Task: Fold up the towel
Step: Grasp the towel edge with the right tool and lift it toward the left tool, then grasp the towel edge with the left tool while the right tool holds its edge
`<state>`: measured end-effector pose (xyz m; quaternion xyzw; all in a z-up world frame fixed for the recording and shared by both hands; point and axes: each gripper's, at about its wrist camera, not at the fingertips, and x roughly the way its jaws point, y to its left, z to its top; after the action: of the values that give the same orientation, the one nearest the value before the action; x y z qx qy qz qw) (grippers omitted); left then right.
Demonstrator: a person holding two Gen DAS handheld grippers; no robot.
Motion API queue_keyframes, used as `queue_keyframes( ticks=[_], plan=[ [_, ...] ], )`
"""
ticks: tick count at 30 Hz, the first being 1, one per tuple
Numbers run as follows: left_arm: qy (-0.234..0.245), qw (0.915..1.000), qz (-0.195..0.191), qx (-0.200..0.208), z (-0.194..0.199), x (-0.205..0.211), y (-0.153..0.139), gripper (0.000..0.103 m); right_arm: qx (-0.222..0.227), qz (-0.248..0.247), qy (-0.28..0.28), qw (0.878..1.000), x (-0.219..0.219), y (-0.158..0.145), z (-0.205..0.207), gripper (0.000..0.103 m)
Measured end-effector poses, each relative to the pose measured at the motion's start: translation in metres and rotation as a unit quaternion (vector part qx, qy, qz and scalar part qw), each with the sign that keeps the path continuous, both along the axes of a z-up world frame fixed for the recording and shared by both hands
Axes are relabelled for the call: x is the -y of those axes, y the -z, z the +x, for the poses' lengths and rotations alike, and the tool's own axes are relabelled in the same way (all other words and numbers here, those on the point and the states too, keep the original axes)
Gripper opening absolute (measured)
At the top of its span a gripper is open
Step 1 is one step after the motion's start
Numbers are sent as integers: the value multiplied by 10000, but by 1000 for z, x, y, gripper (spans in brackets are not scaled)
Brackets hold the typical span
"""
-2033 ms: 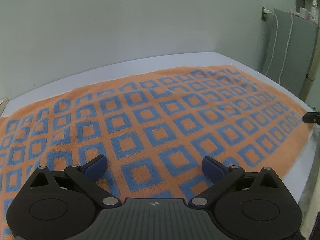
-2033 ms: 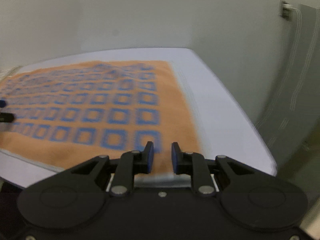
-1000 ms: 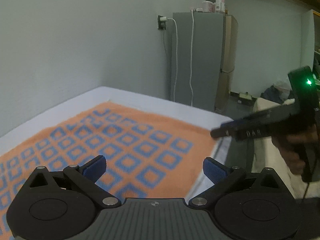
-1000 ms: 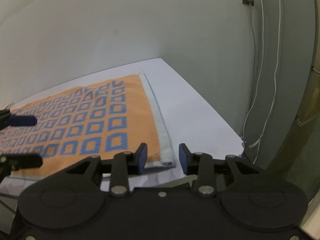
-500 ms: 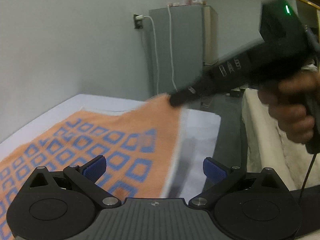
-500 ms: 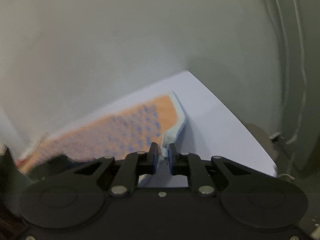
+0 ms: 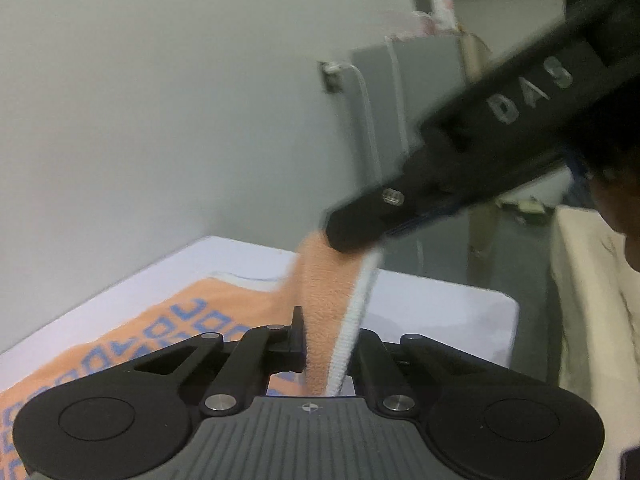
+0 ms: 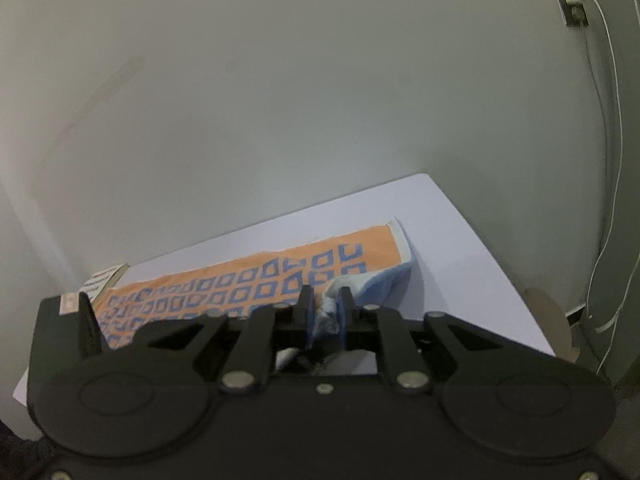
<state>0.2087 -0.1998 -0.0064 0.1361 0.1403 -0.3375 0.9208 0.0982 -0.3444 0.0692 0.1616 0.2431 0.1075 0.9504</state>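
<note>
The orange towel with blue squares [image 7: 120, 340] lies on the white table [image 7: 440, 300]. My left gripper [image 7: 326, 344] is shut on the towel's edge, which rises in a taut strip [image 7: 324, 280] with a white hem up to my right gripper [image 7: 352, 236], seen above it. In the right wrist view my right gripper [image 8: 324, 312] is shut on the towel's near right corner, showing its pale blue underside [image 8: 376, 284]; the rest of the towel [image 8: 240, 280] lies flat beyond.
A grey cabinet [image 7: 404, 128] with white cables stands past the table's right end, also in the right wrist view [image 8: 620, 160]. A wall socket [image 8: 574, 4] is on the grey wall. A cream cloth [image 7: 588, 300] hangs at right.
My left gripper closed on the towel's edge below the right gripper. My right gripper, shut on the corner, lifted it higher, pulling the end of the towel off the table.
</note>
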Motion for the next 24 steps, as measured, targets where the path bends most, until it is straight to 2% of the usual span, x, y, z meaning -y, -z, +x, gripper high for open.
queue_keyframes(
  ticks=[2,4,8,13,18,20,24],
  plan=[
    [-112,9995,-219,-196,6,-12,2,3,34,38,41,10000,4,0,3,36],
    [-222,9967,-560,-539,13,-32,6,3,13,38,160,9999,10,-1,9,38],
    [-535,9899,-862,-991,23,-62,15,4,-200,-13,378,9991,22,8,35,42],
    [-871,9834,-1089,-1161,25,-98,12,4,-437,-63,337,9985,20,20,69,47],
    [-1145,9763,-1311,-1286,27,-131,10,5,-445,-284,180,9984,5,16,116,51],
    [-1116,9762,-1389,-1236,24,-135,9,5,-460,-334,125,9983,1,12,137,53],
    [-1053,9823,-1190,-989,19,-127,9,5,-746,-344,279,9962,-3,17,191,53]
  ],
)
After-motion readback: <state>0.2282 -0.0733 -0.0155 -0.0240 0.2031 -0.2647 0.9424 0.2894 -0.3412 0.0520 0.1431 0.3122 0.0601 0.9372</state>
